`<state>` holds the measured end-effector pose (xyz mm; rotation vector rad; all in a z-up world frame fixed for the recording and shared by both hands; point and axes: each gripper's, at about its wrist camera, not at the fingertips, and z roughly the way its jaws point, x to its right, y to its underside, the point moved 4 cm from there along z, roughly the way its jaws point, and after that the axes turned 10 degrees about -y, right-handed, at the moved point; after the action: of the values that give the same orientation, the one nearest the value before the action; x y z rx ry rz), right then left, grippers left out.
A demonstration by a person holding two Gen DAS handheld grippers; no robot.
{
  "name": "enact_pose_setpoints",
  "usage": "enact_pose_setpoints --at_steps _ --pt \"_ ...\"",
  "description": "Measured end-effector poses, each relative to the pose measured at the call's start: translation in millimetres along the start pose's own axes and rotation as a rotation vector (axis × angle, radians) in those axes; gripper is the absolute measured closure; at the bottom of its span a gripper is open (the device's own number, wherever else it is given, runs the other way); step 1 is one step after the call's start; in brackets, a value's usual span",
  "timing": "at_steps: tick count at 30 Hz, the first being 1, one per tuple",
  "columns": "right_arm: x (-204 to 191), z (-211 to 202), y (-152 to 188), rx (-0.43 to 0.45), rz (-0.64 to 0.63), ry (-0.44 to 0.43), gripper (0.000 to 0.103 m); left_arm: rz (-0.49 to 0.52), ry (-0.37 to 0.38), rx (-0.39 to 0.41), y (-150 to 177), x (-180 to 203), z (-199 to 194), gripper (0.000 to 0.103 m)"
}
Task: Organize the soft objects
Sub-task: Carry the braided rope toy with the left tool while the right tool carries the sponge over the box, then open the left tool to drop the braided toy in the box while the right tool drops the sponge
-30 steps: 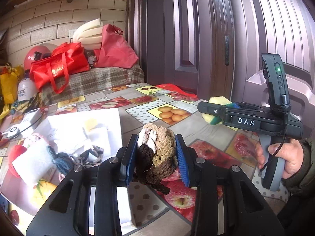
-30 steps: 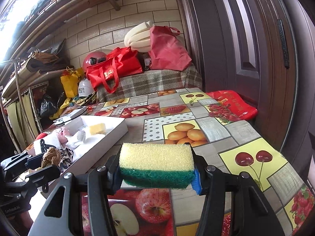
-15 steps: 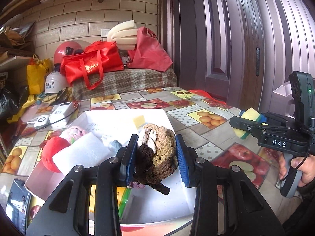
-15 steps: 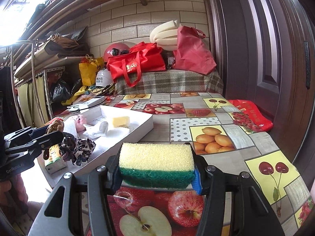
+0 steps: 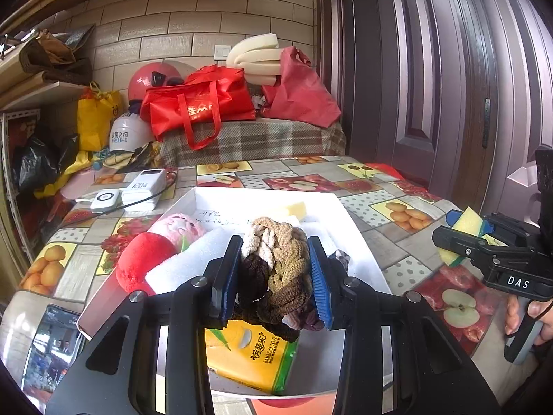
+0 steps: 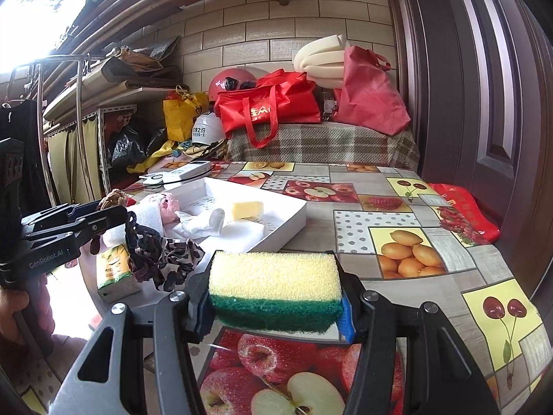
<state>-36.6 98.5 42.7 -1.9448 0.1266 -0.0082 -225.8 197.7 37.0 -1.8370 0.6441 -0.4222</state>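
Brown-and-cream braided hair ties (image 5: 276,269), pinched in the left tool (image 5: 274,276), now hang over the white tray (image 5: 359,228) rather than the bare tabletop (image 5: 390,238), so dropping them looks close. Right of the tray, the right tool (image 6: 276,294) clamps the sponge (image 6: 274,285), long axis crosswise, yellow face up.

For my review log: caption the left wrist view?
Left tongs grip braided hair ties above the white tray.

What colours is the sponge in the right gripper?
The sponge is yellow on top with a dark green scouring layer beneath; clearest in the right wrist view.
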Motion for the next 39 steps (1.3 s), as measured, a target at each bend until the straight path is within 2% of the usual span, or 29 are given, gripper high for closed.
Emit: enact_pose_setpoints --at_steps 8,17,24,31,39 --pt "-21.8 14.3 -4.1 -0.004 -0.046 -0.048 0.048 -0.028 -0.056 -0.014 -1.5 -24.4 11.0 0.066" --pt "-58.5 42.8 -9.6 -0.033 -0.1 -0.179 0.047 -0.034 -0.082 -0.051 -3.6 -33.3 30.0 0.066" --pt "-85.7 68.0 -5.2 -0.134 -0.186 -0.248 0.047 -0.036 -0.104 -0.094 -5.5 -37.9 48.1 0.066" --pt "-80.1 91.5 -0.8 -0.237 -0.142 -0.265 0.047 -0.032 -0.107 -0.111 -5.8 -36.9 52.2 0.066" --pt "-48.6 129.3 -18.4 -0.238 -0.087 -0.142 0.047 -0.032 -0.108 -0.111 -6.0 -37.0 52.4 0.066"
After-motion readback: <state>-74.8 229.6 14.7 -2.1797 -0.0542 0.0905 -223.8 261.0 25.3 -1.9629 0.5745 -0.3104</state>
